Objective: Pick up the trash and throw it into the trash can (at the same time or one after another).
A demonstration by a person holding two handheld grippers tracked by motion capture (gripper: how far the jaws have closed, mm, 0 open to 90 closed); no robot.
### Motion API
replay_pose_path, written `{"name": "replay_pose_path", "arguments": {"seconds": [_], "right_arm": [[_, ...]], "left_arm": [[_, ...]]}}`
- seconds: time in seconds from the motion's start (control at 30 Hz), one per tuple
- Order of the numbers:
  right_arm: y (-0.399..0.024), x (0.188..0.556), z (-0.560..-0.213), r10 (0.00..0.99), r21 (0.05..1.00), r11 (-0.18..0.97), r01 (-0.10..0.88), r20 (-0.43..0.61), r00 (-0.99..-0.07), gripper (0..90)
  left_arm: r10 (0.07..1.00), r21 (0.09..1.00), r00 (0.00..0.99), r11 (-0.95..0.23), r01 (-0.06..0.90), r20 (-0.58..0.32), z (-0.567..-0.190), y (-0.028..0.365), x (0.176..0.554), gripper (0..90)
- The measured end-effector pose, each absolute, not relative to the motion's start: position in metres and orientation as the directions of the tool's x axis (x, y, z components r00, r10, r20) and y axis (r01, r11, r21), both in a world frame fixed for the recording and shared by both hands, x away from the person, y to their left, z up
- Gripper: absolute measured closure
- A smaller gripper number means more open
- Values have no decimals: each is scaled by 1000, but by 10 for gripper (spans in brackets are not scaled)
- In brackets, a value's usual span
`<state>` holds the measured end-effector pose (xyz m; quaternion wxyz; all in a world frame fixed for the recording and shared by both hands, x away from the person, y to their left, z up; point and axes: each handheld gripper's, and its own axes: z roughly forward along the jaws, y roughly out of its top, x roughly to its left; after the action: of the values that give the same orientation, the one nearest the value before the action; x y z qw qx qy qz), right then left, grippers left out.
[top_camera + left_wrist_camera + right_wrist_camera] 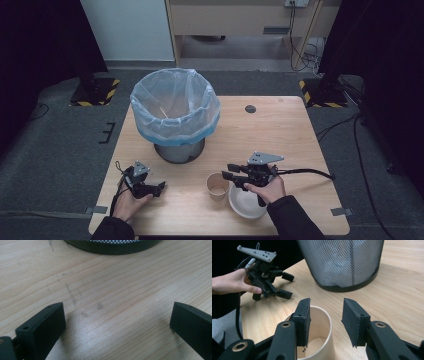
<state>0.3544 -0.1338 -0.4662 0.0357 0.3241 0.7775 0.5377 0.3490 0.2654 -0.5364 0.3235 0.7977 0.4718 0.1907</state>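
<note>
- The paper cup (pixel 217 186) stands upright on the table (pixel 280 130), touching the white bowl (pixel 245 205) and in front of the lined mesh bin (pixel 175 115)
- The right gripper (pixel 325 320) straddles the near wall of the cup's rim: one jaw inside the mouth, the other outside, half-parted, not yet pressing
- The cup's axis is vertical; the jaws come in level from its right
- The left gripper (pixel 159 187) rests spread wide, empty, well apart from the cup
- No readable label or writing anywhere
</note>
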Motion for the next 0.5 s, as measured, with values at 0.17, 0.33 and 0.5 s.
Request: {"name": "replay_pose_path", "arguments": {"seconds": [0.17, 0.33, 0.5], "right_arm": [[-131, 354, -472, 534, 841, 248, 481, 296, -792, 600], [-127, 354, -478, 537, 816, 285, 503, 299, -789, 632], [-124, 355, -483, 555, 798, 298, 524, 302, -775, 679]], "left_arm": [[876, 696, 482, -346, 629, -1, -536, 265, 349, 0], [876, 696, 483, -346, 630, -2, -536, 265, 349, 0], [876, 696, 483, -346, 630, -2, -536, 265, 349, 0]]}}
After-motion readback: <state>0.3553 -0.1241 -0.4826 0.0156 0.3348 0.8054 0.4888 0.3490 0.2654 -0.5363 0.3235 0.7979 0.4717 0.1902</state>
